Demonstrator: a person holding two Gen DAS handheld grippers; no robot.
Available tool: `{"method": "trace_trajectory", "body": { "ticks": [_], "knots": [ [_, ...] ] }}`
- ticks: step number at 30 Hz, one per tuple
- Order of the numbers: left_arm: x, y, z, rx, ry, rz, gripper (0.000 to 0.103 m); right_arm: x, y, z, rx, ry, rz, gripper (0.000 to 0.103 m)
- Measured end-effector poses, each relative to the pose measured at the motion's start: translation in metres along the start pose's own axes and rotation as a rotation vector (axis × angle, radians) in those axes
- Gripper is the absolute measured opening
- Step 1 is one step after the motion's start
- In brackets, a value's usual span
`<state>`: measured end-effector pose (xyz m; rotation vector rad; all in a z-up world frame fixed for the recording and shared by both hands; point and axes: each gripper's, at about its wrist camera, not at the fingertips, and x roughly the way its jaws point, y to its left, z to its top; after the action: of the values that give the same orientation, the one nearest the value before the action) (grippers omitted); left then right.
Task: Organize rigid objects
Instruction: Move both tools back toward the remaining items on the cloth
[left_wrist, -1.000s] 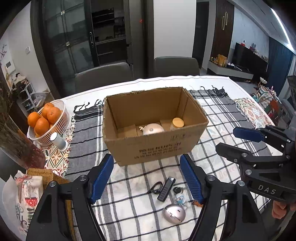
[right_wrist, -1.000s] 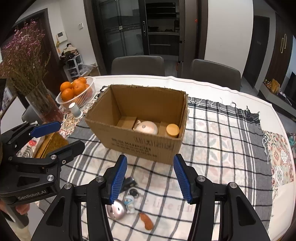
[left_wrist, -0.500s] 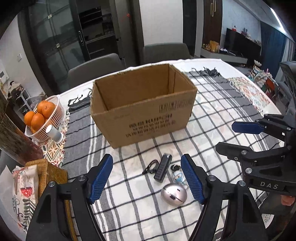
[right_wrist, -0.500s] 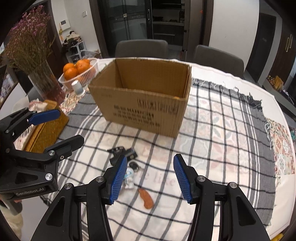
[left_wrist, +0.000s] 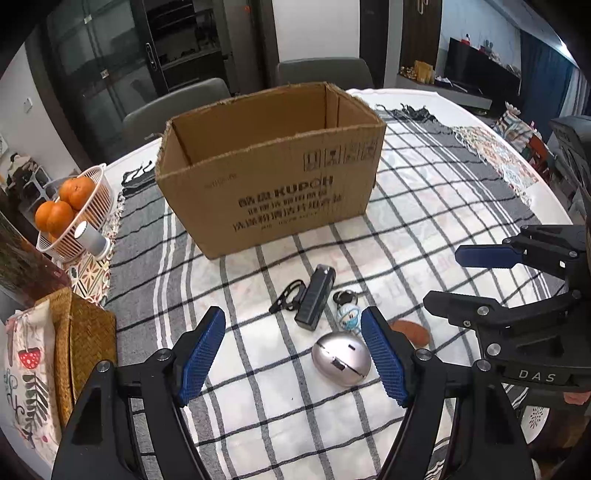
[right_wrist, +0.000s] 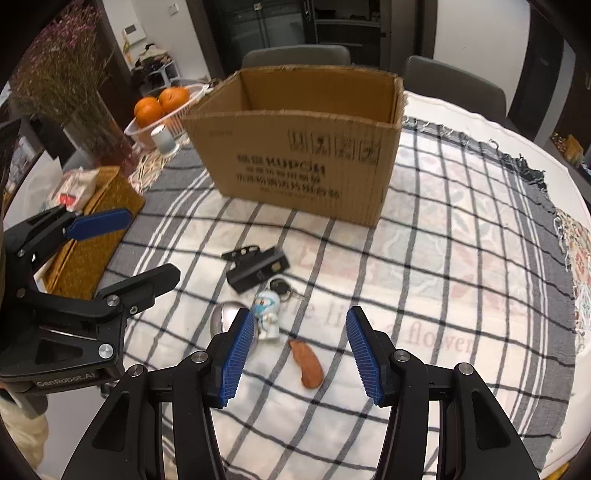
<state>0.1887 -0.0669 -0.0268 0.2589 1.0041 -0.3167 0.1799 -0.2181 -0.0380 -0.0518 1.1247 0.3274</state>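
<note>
- Dropped both my claws, left gripper (left_wrist: 293, 356) and right gripper (right_wrist: 300, 356), lower toward the checked cloth (left_wrist: 258, 398).
- Cardboard box (left_wrist: 271, 168) interior no longer visible.
- Silver mouse (left_wrist: 340, 358) and orange piece (right_wrist: 306, 363) now closer.

Both grippers are black frames with silver screws and ribbed blue pads; left gripper (left_wrist: 293, 356) reads "GenRobot.AI", right gripper (right_wrist: 300, 356) "DAS".

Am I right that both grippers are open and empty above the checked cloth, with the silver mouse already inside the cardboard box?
Not quite. The silver mouse lies on the checked cloth in front of the cardboard box, as the left wrist view shows. The left gripper and right gripper are indeed open and empty.
</note>
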Motion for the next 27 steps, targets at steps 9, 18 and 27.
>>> {"method": "trace_trajectory", "body": {
  "ticks": [9,18,27],
  "knots": [
    [0.025,-0.004,-0.019,0.016,0.071,-0.016,0.076,0.023,-0.002,-0.013,-0.016,0.074,-0.004,0.053],
    [0.046,-0.010,-0.033,0.051,0.132,-0.046,0.079,0.046,0.000,-0.026,-0.056,0.171,-0.002,0.053],
    [0.068,-0.017,-0.042,0.092,0.186,-0.099,0.079,0.069,-0.001,-0.036,-0.076,0.252,0.000,0.053]
  ]
}}
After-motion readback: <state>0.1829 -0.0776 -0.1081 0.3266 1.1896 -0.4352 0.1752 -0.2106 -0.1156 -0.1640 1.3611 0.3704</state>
